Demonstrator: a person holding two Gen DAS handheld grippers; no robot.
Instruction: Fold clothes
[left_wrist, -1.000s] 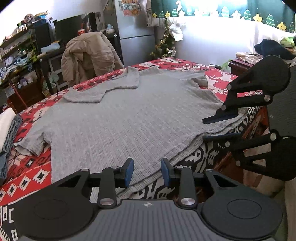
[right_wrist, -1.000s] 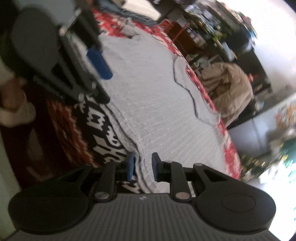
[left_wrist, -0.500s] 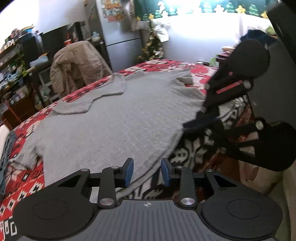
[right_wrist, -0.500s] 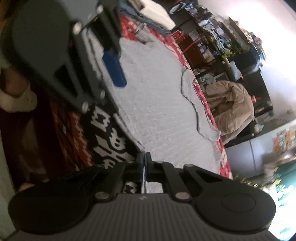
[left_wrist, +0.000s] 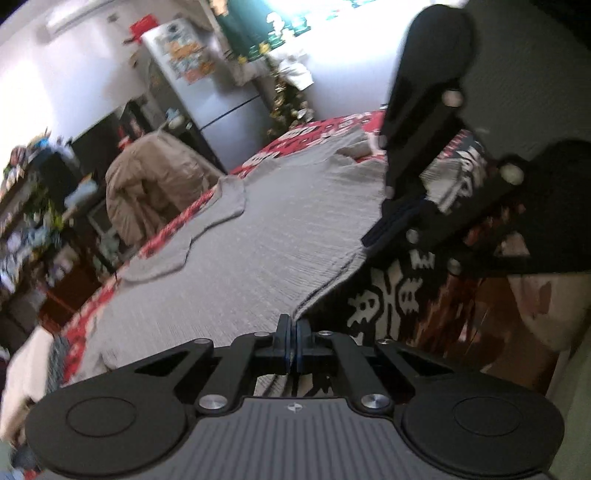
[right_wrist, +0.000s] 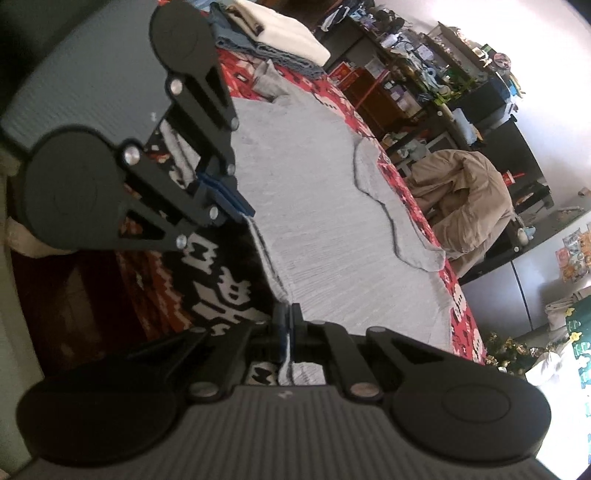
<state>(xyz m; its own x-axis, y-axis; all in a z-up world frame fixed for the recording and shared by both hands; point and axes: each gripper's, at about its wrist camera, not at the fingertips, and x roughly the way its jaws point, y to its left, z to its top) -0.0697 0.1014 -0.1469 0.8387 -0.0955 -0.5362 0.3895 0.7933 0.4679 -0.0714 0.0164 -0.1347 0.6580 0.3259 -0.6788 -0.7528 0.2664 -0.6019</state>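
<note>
A grey ribbed sweater (left_wrist: 266, 236) lies spread flat on a bed with a red, black and white patterned cover (left_wrist: 391, 295). My left gripper (left_wrist: 293, 325) is shut on the sweater's near hem at the bed edge. My right gripper (right_wrist: 286, 314) is shut on the same hem further along. Each gripper shows in the other's view: the right one (left_wrist: 391, 225) and the left one (right_wrist: 236, 208). One sleeve (right_wrist: 399, 229) lies folded across the far side of the sweater (right_wrist: 325, 206).
A chair draped with a tan coat (left_wrist: 147, 184) stands beyond the bed, beside a fridge (left_wrist: 207, 92) and cluttered shelves (right_wrist: 424, 81). Folded clothes (right_wrist: 273, 33) are stacked at one end of the bed. The bed's side drops to the floor (right_wrist: 74, 295).
The right gripper closed on the hem about half a second ago. The left gripper, open in both earlier frames, has since closed on the hem. Both views have tilted.
</note>
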